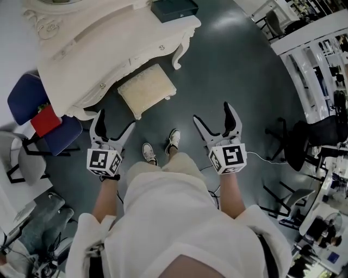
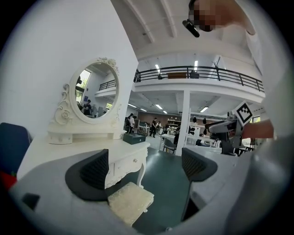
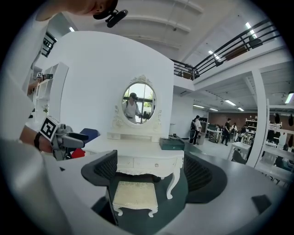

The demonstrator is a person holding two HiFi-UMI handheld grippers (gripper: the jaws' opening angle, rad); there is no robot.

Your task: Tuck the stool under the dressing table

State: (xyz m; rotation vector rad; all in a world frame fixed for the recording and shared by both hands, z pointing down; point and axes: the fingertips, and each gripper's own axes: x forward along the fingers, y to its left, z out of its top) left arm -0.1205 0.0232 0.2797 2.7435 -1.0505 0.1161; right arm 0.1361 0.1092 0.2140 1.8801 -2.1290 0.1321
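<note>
A cream cushioned stool stands on the dark green floor just in front of the white dressing table, outside the table's legs. The table carries an oval mirror and a dark green box. My left gripper is open and empty, held in the air short of the stool. My right gripper is also open and empty, to the right of the stool.
A blue chair with a red item stands left of the table. Black office chairs and white desks are at the right. The person's feet stand on the floor behind the stool. People walk in the hall far behind.
</note>
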